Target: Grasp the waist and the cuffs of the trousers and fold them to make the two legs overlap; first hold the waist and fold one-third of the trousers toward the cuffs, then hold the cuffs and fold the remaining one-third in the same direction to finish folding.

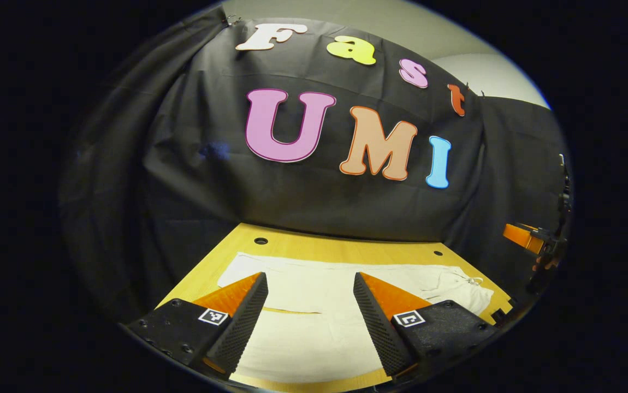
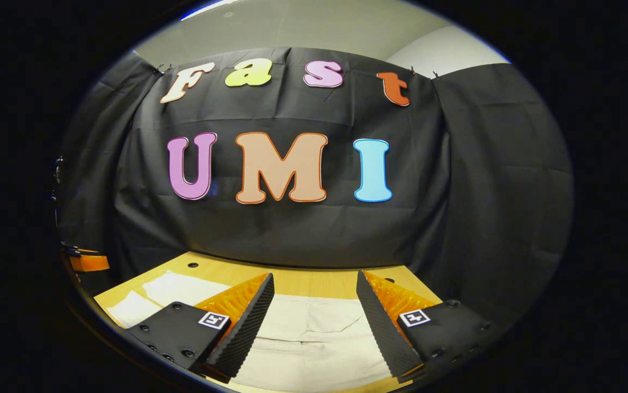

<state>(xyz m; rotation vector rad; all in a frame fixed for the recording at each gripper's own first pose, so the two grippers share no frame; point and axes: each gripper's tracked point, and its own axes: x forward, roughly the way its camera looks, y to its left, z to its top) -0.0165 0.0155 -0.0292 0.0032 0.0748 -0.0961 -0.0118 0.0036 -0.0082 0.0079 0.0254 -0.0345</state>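
Across the lower middle of the left gripper view, your left gripper (image 1: 309,305) hangs over the trousers (image 1: 314,295) with its fingers (image 1: 248,316) spread wide and nothing between them. You can see pale cloth through the gap, and neither finger touches it as far as the picture tells. The trousers lie flat on the wooden surface (image 1: 347,250), running from the lower left toward the right of the frame, where a bunched end with a drawstring, which looks like the waist, sits near the surface's right edge. A thin slit of wood shows between the two legs just above the left finger. Two small round holes mark the far strip of the surface, below the black cloth wall (image 1: 314,202). At the right edge of that view you can make out part of the other gripper (image 1: 532,240), well apart from the cloth; how its fingers stand cannot be told from there.

Low in the right gripper view, your right gripper (image 2: 314,316) is likewise open wide, fingers (image 2: 251,322) parted and holding nothing. The trousers (image 2: 308,338) fill the space between and beneath them, with a soft crease running across the cloth. More of the pale fabric stretches away to the lower left of that frame, along the surface (image 2: 314,281). At the far left edge a piece of the other gripper (image 2: 87,262) shows against the dark cloth wall (image 2: 292,229).
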